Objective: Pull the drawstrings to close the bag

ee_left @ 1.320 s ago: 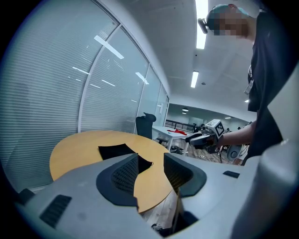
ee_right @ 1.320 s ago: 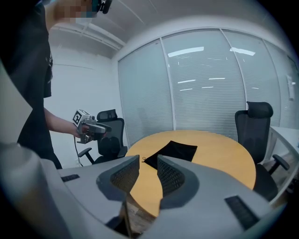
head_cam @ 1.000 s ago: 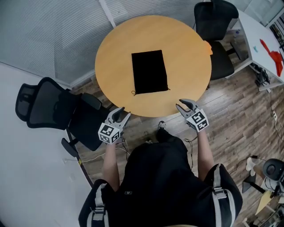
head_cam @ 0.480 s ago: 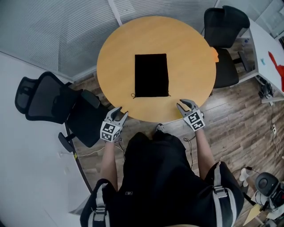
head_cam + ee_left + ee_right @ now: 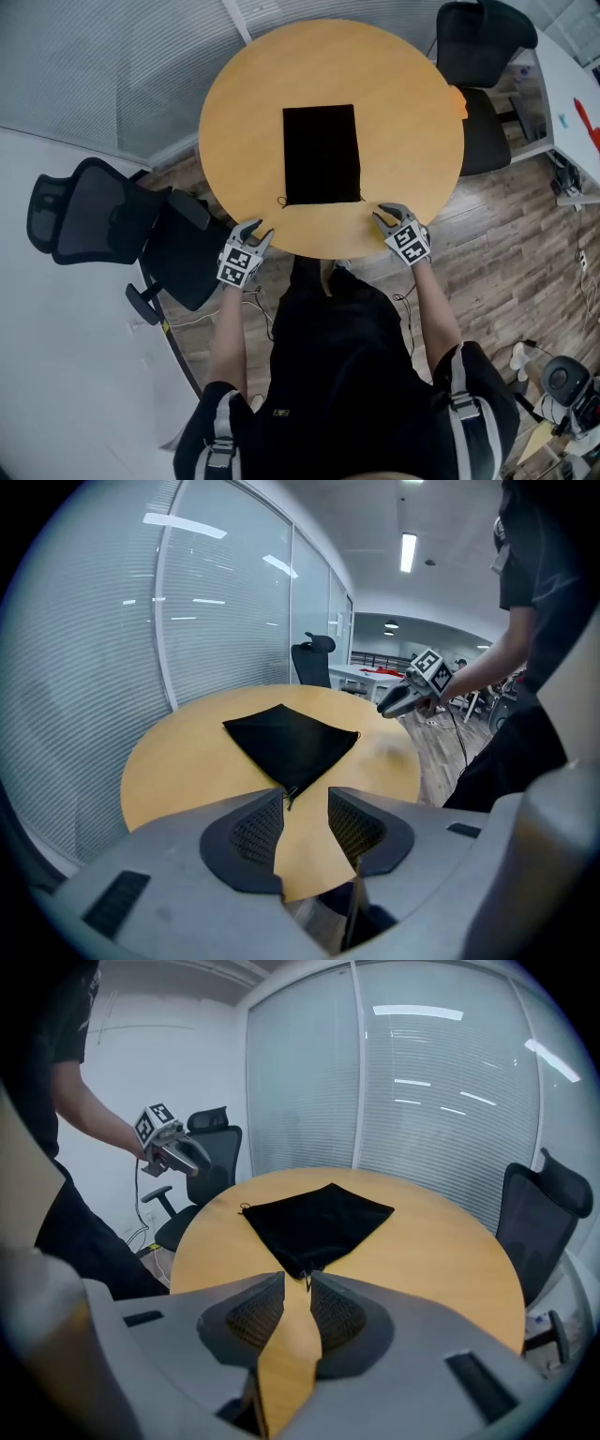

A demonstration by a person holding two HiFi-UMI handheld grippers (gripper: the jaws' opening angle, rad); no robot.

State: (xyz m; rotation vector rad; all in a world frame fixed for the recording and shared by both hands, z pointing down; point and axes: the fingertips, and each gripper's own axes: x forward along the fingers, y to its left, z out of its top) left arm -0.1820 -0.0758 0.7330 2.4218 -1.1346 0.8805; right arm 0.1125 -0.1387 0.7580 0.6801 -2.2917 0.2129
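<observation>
A flat black drawstring bag (image 5: 322,155) lies in the middle of the round wooden table (image 5: 234,112). Its cord ends poke out at the near corners, the left cord (image 5: 281,200) and the right cord (image 5: 364,198). My left gripper (image 5: 256,231) hovers at the table's near edge, left of the bag, open and empty. My right gripper (image 5: 385,214) hangs over the near edge just right of the bag's corner. Its jaws have just been closing; a narrow gap remains with nothing in it. Each gripper view shows a bag corner just beyond the jaws: bag (image 5: 291,742), bag (image 5: 319,1221).
A black office chair (image 5: 103,225) stands left of the table and another chair (image 5: 483,42) at the far right. A white desk (image 5: 562,80) sits beyond it. Glass walls with blinds run behind the table.
Both grippers have come down and forward from in front of the table to its near edge, closer to the bag's corners. The right jaws stand narrower than before.
</observation>
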